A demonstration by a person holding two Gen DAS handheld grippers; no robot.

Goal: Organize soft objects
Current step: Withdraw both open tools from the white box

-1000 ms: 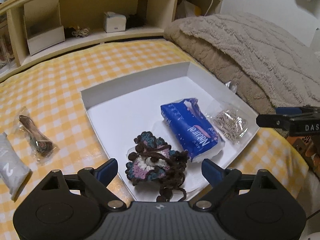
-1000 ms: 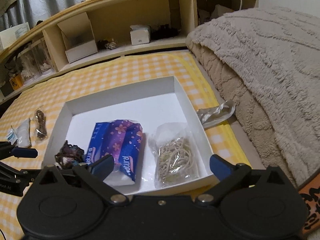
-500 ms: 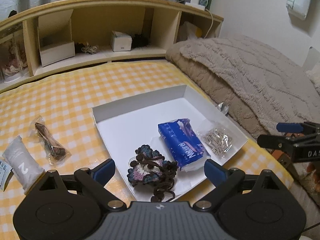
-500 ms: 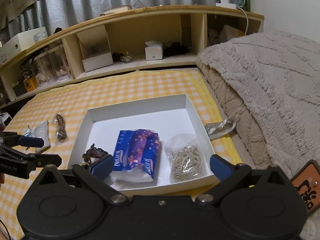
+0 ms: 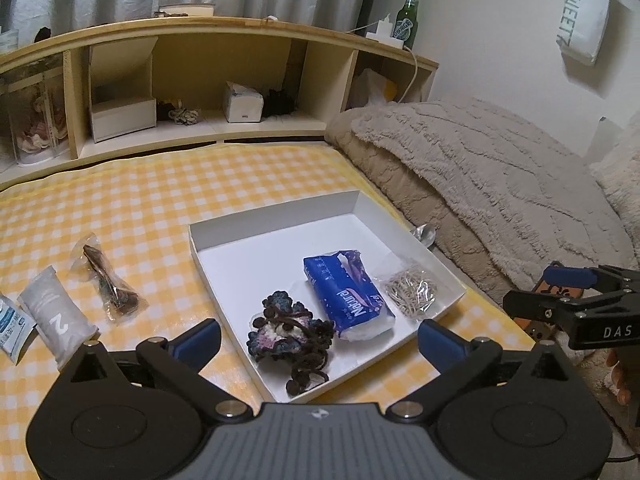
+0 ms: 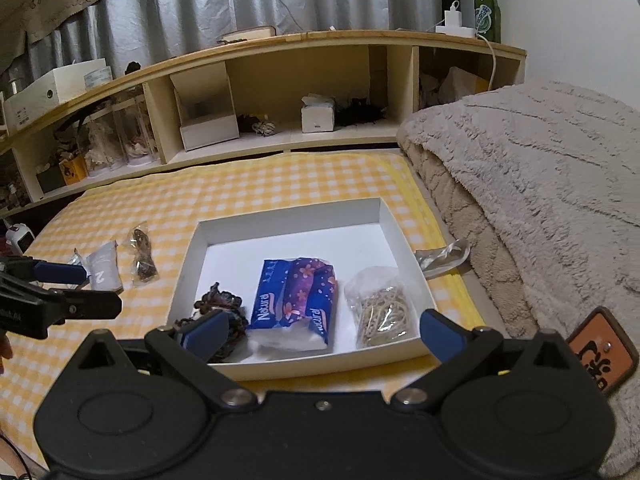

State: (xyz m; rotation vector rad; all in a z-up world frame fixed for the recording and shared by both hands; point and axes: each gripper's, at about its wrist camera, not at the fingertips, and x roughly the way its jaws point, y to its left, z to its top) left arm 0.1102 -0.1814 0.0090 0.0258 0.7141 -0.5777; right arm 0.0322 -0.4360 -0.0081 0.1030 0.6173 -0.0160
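A white shallow box [image 5: 276, 218] [image 6: 288, 216] lies on the yellow checked cloth. In it are a dark crocheted piece [image 5: 290, 326] [image 6: 218, 304], a blue tissue pack [image 5: 346, 296] [image 6: 296, 296] and a bag of rubber bands [image 5: 410, 290] [image 6: 382, 308]. Left of the box lie a bagged brown item [image 5: 110, 284] [image 6: 142, 256], a white pouch marked 2 [image 5: 56, 318] [image 6: 104, 270] and a small blue-white packet [image 5: 10, 326]. My left gripper [image 5: 316, 340] is open and empty above the box's near edge. My right gripper [image 6: 322, 330] is open and empty, near the box's front.
A wooden shelf [image 5: 224, 80] [image 6: 280, 92] with boxes stands behind. A beige fleece blanket [image 5: 480, 168] [image 6: 540, 184] lies to the right. A crumpled silver wrapper [image 6: 442, 256] lies beside the box. An orange tag [image 6: 600, 356] lies at right.
Both grippers have pulled back and risen away from the box, so more of the room shows. Both stay open and empty. The objects have not moved.
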